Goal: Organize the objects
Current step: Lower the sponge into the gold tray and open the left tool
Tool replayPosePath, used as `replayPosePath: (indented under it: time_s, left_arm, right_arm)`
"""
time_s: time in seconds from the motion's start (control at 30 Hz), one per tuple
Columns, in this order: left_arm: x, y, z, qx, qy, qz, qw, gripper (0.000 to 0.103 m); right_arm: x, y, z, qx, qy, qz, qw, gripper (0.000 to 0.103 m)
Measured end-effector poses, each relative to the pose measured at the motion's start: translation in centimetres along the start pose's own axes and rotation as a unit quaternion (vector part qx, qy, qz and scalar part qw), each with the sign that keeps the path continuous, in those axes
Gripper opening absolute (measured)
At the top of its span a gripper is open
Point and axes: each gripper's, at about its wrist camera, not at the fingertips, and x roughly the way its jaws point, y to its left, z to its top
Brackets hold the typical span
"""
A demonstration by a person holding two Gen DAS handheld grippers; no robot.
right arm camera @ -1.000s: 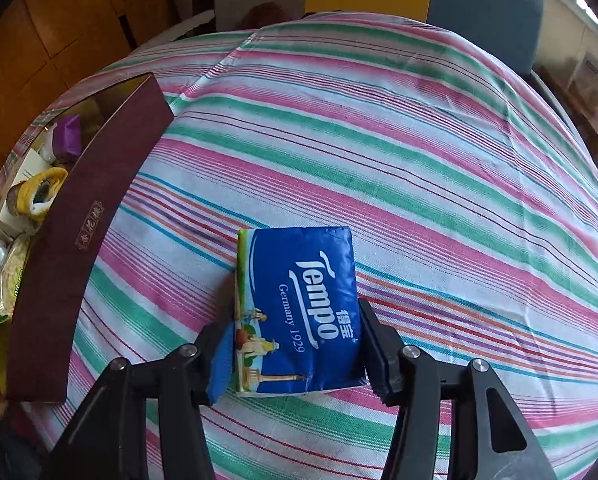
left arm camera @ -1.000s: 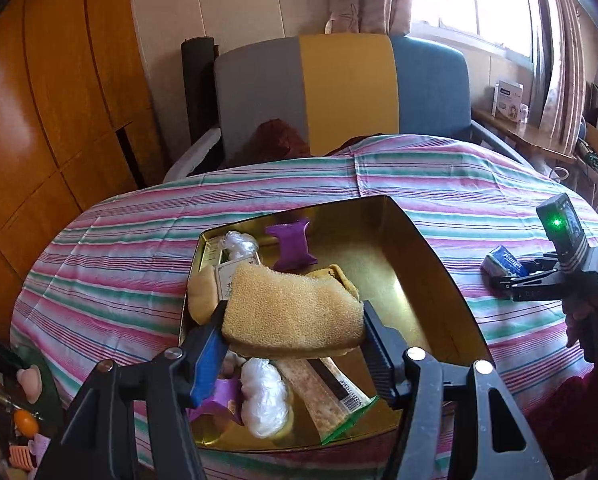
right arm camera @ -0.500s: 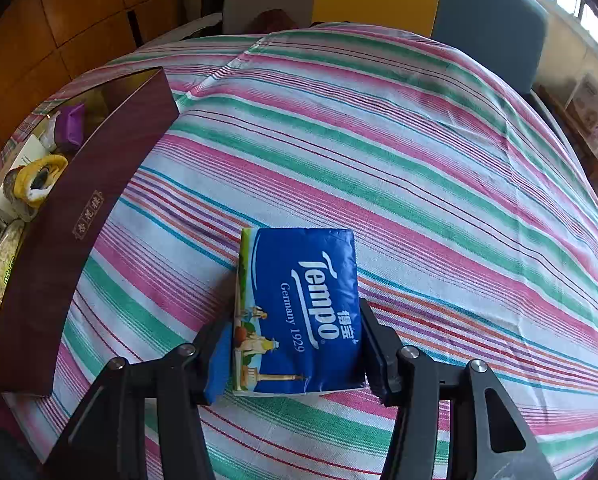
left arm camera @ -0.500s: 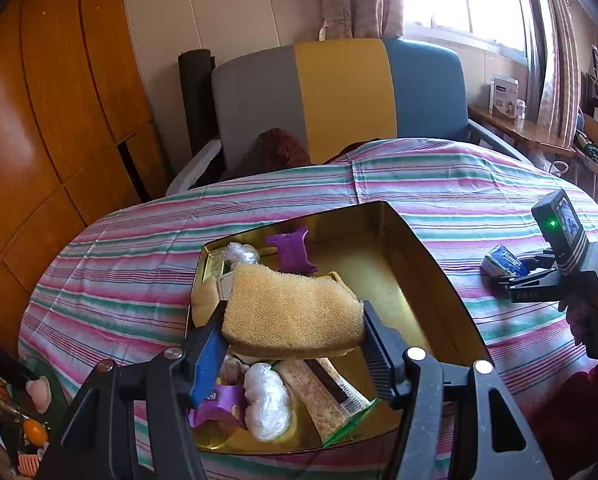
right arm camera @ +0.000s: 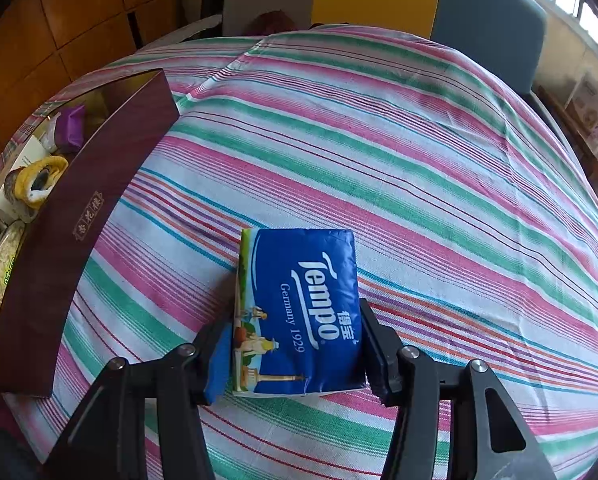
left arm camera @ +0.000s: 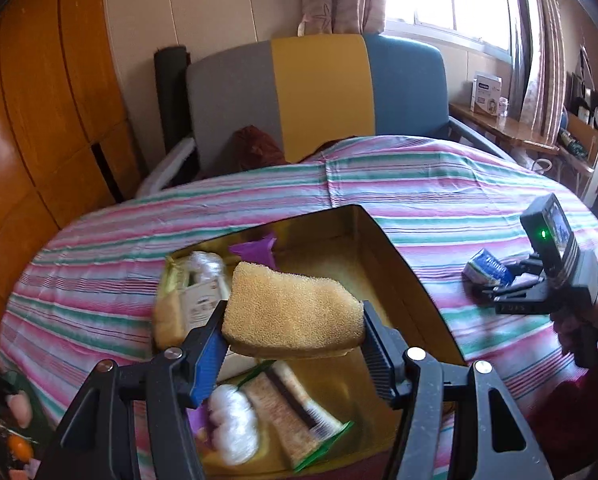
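Note:
My left gripper point(left arm camera: 293, 344) is shut on a yellow sponge point(left arm camera: 291, 314) and holds it in the air above the gold-lined box point(left arm camera: 403, 276). The box holds a purple piece point(left arm camera: 255, 248), white wrapped items point(left arm camera: 233, 424), a snack packet point(left arm camera: 287, 420) and a white carton point(left arm camera: 203, 300). My right gripper point(right arm camera: 295, 360) is shut on a blue Tempo tissue pack point(right arm camera: 299, 312) just above the striped tablecloth point(right arm camera: 419, 160), right of the box's maroon wall point(right arm camera: 79, 220). The right gripper with its pack also shows in the left wrist view point(left arm camera: 495, 280).
A grey, yellow and blue sofa point(left arm camera: 319, 92) stands behind the table. Wooden panels point(left arm camera: 39, 100) are on the left. A side shelf with a small box point(left arm camera: 485, 92) sits under the window. Small items point(left arm camera: 15, 440) lie off the table's left edge.
My left gripper has risen with the sponge, so the box looks lower and farther. My right gripper has lifted slightly and drawn back with the tissue pack.

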Motion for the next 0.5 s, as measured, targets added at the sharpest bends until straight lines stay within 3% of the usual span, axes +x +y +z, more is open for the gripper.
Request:
replayPosePath:
  time_s: [0.13,0.2,0.5]
  left_arm:
    - [3.2,0.9,2.1,-0.061,0.026,-0.074,0.995,0.062]
    - [4.8,1.2,3.1,-0.079,0.027,-0.081,0.9931,0.062]
    - [13.7,1.2,3.8,-0.052,0.103,-0.014,0.9933,0.065]
  right_arm:
    - [0.0,0.0,0.0,0.0,0.0,0.0,1.0,0.055]
    - [0.0,0.0,0.0,0.0,0.0,0.0,1.0,0.055]
    - [0.1,0.1,0.2,-0.002,-0.002,-0.001,1.0,0.055]
